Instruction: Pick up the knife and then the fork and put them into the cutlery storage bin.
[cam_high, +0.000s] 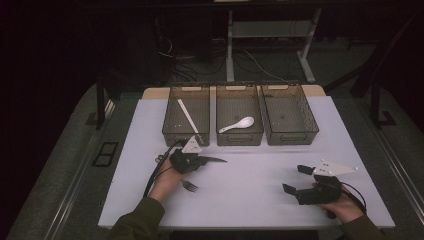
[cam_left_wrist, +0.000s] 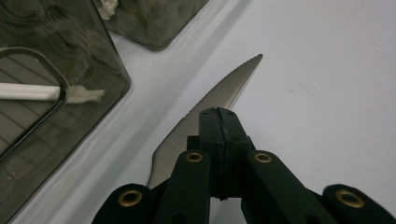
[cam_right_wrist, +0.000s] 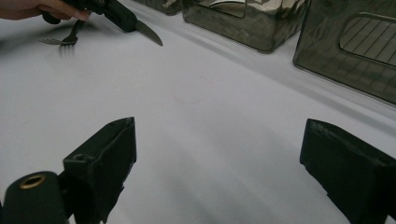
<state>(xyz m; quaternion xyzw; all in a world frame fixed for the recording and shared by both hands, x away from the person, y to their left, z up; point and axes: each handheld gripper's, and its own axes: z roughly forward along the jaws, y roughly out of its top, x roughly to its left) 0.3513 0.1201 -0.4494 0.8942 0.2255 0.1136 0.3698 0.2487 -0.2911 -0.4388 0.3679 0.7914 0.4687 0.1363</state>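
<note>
We see the left gripper (cam_high: 202, 160) clenched on a knife (cam_left_wrist: 219, 91), its two black jaws pressed flat together over the blade. The knife is smooth grey metal with a curved back, a finely toothed edge and a pointed tip; it sticks out level beyond the jaws, above the bare white table (cam_high: 250, 180) and just in front of the left bin (cam_high: 186, 132), towards the table's left side. In the right gripper view the same blade (cam_right_wrist: 149, 32) pokes out of the dark gripper body.

A metal fork (cam_high: 189, 186) lies flat on the table beside the left hand (cam_high: 167, 182), near the front edge.

Three smoky, see-through plastic bins with ribbed floors and rounded corners stand in a row along the table's far edge. The left one holds a long, thin white stick (cam_high: 188, 115), the middle bin (cam_high: 239, 136) a glossy white spoon (cam_high: 237, 124) with a deep bowl.

The right gripper (cam_high: 296, 179) is released, its blocky matt black jaws standing wide apart over the table near the front right corner, with nothing between them.
</note>
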